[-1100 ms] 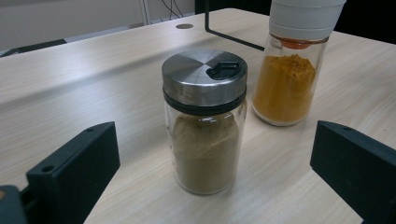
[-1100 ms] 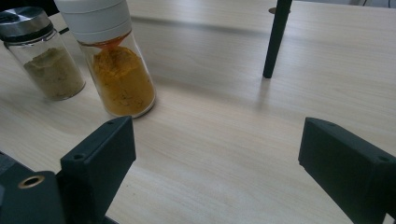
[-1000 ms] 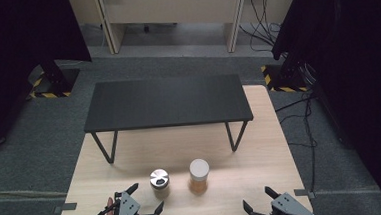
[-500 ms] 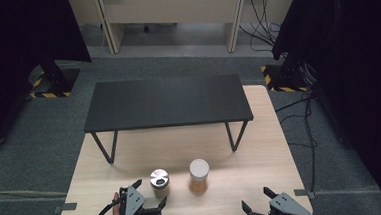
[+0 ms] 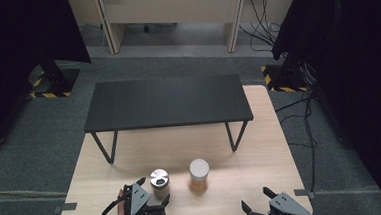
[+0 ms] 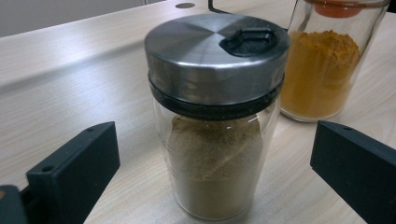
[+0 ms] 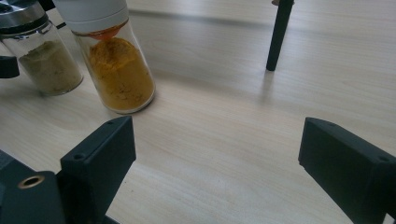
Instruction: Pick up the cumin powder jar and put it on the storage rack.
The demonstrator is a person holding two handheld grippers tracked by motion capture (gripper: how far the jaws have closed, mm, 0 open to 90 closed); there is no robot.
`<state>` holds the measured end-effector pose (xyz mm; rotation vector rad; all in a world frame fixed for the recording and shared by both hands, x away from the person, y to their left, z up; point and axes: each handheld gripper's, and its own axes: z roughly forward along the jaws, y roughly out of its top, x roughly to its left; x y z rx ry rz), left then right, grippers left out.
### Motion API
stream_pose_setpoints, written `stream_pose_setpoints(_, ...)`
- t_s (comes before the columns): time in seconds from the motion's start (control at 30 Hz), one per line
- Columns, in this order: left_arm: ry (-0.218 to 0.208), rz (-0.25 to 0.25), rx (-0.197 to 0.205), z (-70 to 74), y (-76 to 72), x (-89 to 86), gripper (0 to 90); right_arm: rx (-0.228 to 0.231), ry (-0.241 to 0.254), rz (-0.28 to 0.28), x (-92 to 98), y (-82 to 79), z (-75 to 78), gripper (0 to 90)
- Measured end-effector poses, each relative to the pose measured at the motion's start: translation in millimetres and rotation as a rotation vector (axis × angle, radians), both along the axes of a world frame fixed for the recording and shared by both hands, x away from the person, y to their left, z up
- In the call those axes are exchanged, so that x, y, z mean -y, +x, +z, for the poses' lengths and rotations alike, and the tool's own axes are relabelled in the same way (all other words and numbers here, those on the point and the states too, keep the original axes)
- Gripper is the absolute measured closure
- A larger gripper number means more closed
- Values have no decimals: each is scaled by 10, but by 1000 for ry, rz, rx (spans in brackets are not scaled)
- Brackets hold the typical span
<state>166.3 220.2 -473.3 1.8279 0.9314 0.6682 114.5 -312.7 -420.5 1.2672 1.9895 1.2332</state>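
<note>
A glass spice jar with a steel lid (image 5: 159, 181) holds pale brown powder and stands near the wooden table's front edge. My left gripper (image 5: 154, 191) is open around it; in the left gripper view the jar (image 6: 215, 116) stands between the two black jaws with a gap on each side. A second jar with a white lid (image 5: 199, 175) and orange powder stands just right of it, also seen as the orange jar (image 6: 327, 70) behind. My right gripper (image 5: 258, 199) is open at the front right, with nothing between its fingers; its view shows the orange jar (image 7: 119, 70) and the steel-lidded jar (image 7: 44, 56) to its left.
A low black shelf (image 5: 167, 103) on thin legs spans the back of the wooden table (image 5: 261, 148); one leg (image 7: 279, 37) stands ahead of my right gripper. Desks and cables lie beyond on the grey carpet.
My left gripper has slid right and forward, so the steel-lidded jar now stands between its jaws. The right gripper and both jars have stayed put.
</note>
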Motion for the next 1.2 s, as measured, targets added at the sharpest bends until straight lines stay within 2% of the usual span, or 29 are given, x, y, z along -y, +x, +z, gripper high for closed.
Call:
stream_pose_setpoints(0.5, 28, 12, 9, -44, 53, 93, 5, -10, 5, 7, -4, 15, -11, 112)
stream_pose_setpoints(0.83, 4, 9, -6, -61, 96, 101, 76, -17, 9, 7, 1, 23, -26, 112)
stream_pose_setpoints(0.97, 9, 4, -8, -77, 104, 105, 95, -14, 8, 7, 8, 19, -23, 112)
stream_pose_setpoints(1.2, -4, 12, 8, -82, 106, 79, 128, -16, 9, 1, 14, 17, -30, 112)
